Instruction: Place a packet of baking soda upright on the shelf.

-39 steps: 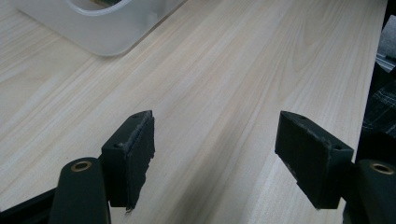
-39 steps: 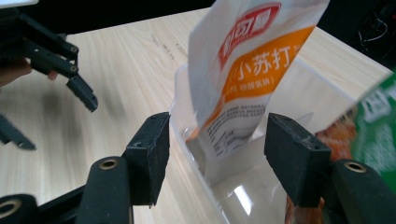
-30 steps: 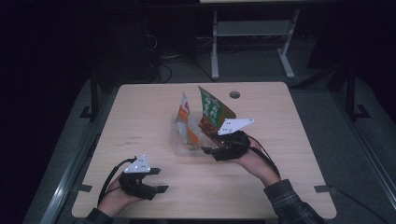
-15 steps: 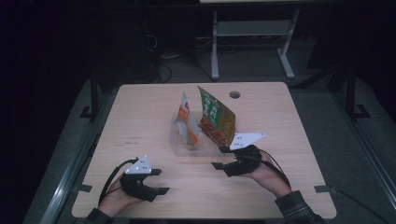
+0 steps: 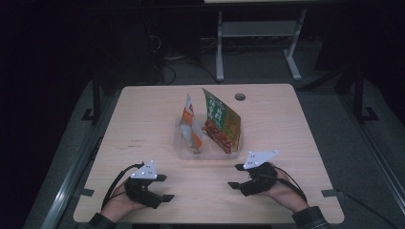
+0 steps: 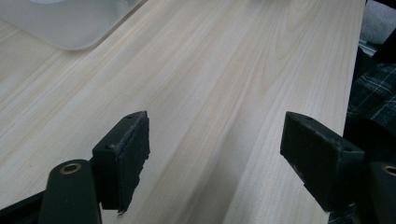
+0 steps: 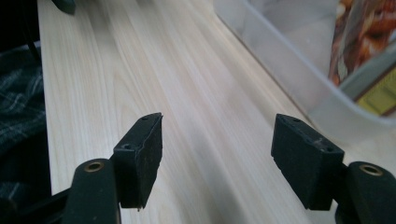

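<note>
A clear plastic container (image 5: 183, 151) stands mid-table with two snack bags upright in it: an orange-and-white bag (image 5: 190, 125) and a green-and-red bag (image 5: 220, 122). My left gripper (image 5: 165, 187) lies near the front left edge, pointing right. Its jaws are open and have just been opening, with bare wood between them (image 6: 217, 135). My right gripper (image 5: 235, 176) rests in front of the container, pointing left. It is open too, its jaws just widening over bare table (image 7: 217, 135). The container wall (image 7: 289, 70) and a bag (image 7: 362, 42) show to its right.
The wooden table (image 5: 143, 119) has a round cable hole (image 5: 239, 97) at the back. A corner of the container (image 6: 70, 32) lies ahead of the left gripper. Plaid sleeves (image 6: 373, 98) (image 7: 18, 116) edge both gripper views. A metal stand (image 5: 258, 33) is behind the table.
My right gripper has drawn back from the green bag toward the near edge and sunk to the table; the bag stays standing in the container. The left hand has kept still.
</note>
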